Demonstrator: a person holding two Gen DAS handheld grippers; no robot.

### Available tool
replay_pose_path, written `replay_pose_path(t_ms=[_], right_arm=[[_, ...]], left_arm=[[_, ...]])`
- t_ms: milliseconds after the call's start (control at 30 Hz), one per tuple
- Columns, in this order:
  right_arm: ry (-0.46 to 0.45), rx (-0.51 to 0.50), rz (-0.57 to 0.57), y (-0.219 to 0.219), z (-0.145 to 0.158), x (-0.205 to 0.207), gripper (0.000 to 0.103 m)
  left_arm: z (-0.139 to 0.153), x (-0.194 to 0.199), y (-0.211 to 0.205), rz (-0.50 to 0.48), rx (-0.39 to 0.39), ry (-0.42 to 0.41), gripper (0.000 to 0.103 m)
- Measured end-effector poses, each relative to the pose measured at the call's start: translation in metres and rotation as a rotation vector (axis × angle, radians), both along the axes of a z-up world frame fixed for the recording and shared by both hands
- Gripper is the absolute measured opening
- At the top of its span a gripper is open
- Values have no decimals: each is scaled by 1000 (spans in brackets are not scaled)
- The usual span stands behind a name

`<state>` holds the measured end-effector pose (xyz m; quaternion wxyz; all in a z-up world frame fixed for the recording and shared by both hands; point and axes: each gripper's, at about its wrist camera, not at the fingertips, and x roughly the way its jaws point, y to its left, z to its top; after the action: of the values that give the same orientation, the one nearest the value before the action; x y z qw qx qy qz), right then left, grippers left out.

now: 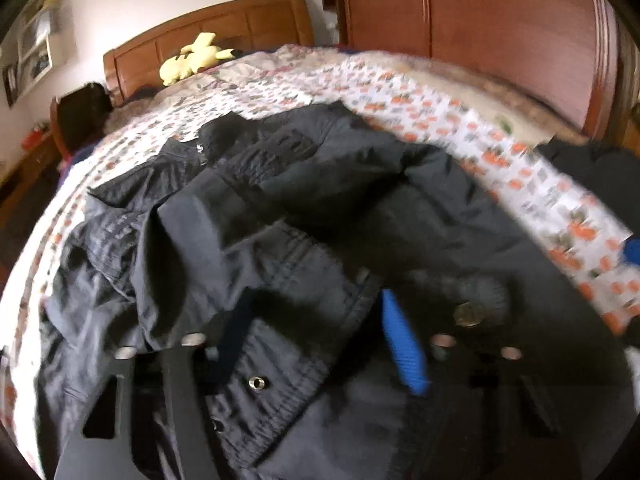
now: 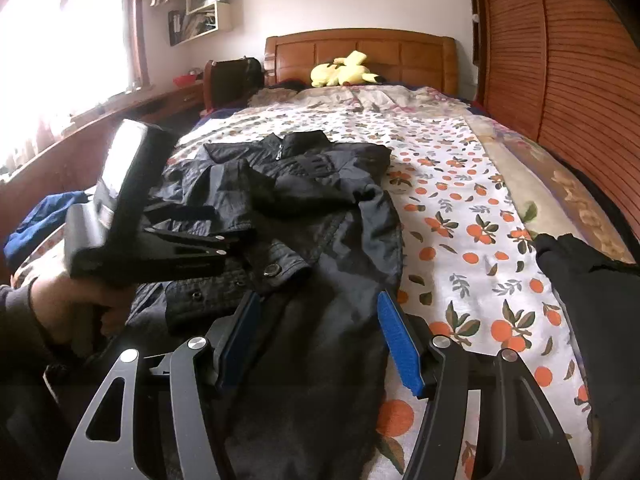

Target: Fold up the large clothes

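Left gripper (image 1: pixel 320 340) hovers low over the dark jacket (image 2: pixel 304 208), blue pads apart, cloth under and between them but not visibly pinched; that view is blurred, so contact can't be confirmed. In the right wrist view the same tool shows at left centre, held by a hand (image 2: pixel 60 304) in a grey sleeve, tips reaching over the snap-button placket (image 2: pixel 240 280). Right gripper (image 2: pixel 316 340) stands spread, pads (image 2: pixel 400 344) clear on both sides, jacket hem running between them at bottom centre, nothing gripped.

Jacket lies spread lengthwise on the bed (image 2: pixel 460 216), over the orange-print sheet, collar toward the headboard (image 2: pixel 360 52) at upper centre, hem toward the cameras. One sleeve is thrown across the chest, front flap partly turned over. Another dark garment (image 2: pixel 592 292) sits at the right edge, a blue one (image 2: pixel 36 216) at far left. Yellow plush toy (image 2: pixel 344 70) by the headboard.

Handling, judged: thin shell fabric, soft and limp, likely a bit slick, light for its size, will sag and slide when lifted. The snaps and doubled placket are the stiffer, firmer parts. Best holds look like the hem corners or the seamed placket edge, not the single loose layer mid-panel.
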<state>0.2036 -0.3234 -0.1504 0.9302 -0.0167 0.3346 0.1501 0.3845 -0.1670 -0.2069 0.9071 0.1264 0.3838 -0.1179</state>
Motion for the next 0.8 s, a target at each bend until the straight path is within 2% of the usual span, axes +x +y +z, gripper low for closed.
replay_pose_path(t_ms=[100, 133, 233, 500, 800], right_arm=[[-4, 3, -1, 0, 1, 0, 59], [-3, 1, -2, 0, 1, 1, 59], [-2, 0, 0, 4, 1, 5, 59], [-25, -8, 26, 32, 8, 11, 59], [-23, -31, 48, 62, 6, 23, 59]], left_arm=[[-2, 0, 10, 21, 28, 1, 14], [-1, -2, 14, 15, 16, 5, 5], [11, -16, 31, -1, -3, -18, 3], [62, -84, 77, -41, 52, -135, 3], [97, -120, 136, -10, 40, -164, 3]])
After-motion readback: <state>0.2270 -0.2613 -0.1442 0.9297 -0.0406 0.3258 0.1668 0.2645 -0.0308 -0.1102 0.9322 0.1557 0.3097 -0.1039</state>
